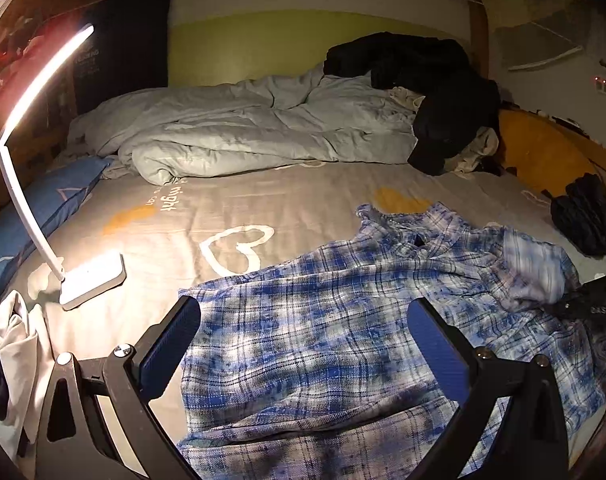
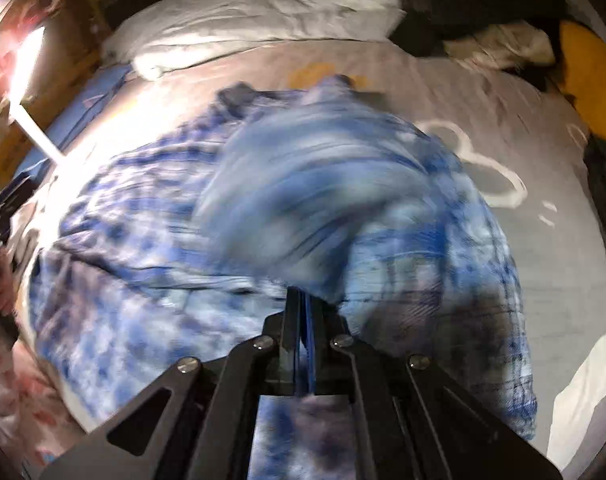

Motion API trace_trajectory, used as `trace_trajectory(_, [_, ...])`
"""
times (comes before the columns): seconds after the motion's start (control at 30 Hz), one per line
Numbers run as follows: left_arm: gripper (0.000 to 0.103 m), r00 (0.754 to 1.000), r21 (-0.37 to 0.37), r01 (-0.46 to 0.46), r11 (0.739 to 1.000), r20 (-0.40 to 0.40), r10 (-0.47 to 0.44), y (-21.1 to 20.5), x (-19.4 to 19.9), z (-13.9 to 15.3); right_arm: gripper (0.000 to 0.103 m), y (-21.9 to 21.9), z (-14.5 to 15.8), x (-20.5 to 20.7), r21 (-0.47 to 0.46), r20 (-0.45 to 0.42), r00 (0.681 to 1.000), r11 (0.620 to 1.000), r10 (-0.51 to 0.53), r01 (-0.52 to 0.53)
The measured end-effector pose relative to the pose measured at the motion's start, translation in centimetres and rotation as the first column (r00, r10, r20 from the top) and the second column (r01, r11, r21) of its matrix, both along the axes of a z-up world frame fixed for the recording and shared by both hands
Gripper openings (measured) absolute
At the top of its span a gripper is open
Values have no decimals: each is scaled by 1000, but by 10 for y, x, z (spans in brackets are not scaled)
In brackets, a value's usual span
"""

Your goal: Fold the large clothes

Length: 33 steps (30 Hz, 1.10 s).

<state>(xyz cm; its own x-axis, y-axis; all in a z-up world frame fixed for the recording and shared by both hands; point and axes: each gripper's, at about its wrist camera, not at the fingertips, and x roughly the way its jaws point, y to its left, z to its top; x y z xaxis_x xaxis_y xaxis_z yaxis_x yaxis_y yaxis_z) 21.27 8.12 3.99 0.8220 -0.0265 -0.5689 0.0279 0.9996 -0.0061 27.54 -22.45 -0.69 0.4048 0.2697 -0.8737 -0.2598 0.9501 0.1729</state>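
Plaid shirt (image 1: pixel 343 320) lies spread on grey bed sheet (image 1: pixel 231 208) right below & btwn wide-open left gripper (image 1: pixel 303 344) fingers, nothing pinched, while right gripper (image 2: pixel 303 304) is clamped tight on a blurred fold of it just ahead of its tips, desk lamp (image 1: pixel 91 280) off to the left

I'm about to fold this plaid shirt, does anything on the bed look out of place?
Yes: a lit desk lamp stands on the bed sheet beside the plaid shirt, an odd place for it. Dark clothes lie heaped on the rumpled duvet.
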Motion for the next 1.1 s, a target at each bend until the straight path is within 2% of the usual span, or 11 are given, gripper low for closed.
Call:
trace_trajectory(0.1, [103,1000,-5,1,1000,2,-1,-1,1,0,2,-23,2,8,25,3,994,994,-105,105])
trace_trajectory(0.2, [103,1000,-3,3,1000,3,-3,-2,1,0,2,-38,17,7,-40,102,977,980,-189,194])
trace_trajectory(0.37, [103,1000,12,13,1000,-5,-13,-7,2,-3,5,-38,30,6,-110,166,975,979,-150,170])
trace_trajectory(0.43, [103,1000,17,9,1000,0,-9,-8,1,-2,15,-42,40,2,-71,210,965,982,-159,177])
trace_trajectory(0.5, [103,1000,19,7,1000,10,-7,-9,0,-1,51,-41,50,-2,-36,273,948,983,-161,178])
trace_trajectory(0.53, [103,1000,18,12,1000,10,-12,-9,0,0,60,-41,58,-8,-12,319,933,984,-167,180])
trace_trajectory(0.63, [103,1000,19,12,1000,11,-13,-9,0,0,65,-36,66,-14,44,379,914,989,-144,138])
trace_trajectory(0.7, [103,1000,21,13,1000,8,-14,-9,1,-1,83,-30,63,-12,63,383,913,990,-137,122])
trace_trajectory(0.73, [103,1000,21,12,1000,7,-12,-9,1,-1,84,-28,60,-10,65,378,916,991,-134,118])
trace_trajectory(0.97, [103,1000,22,22,1000,8,-22,-11,-2,0,83,-10,14,18,-149,266,960,980,-87,130])
trace_trajectory(1.1, [103,999,16,35,999,8,-35,-13,-3,0,22,-14,16,18,-141,289,952,980,-98,143])
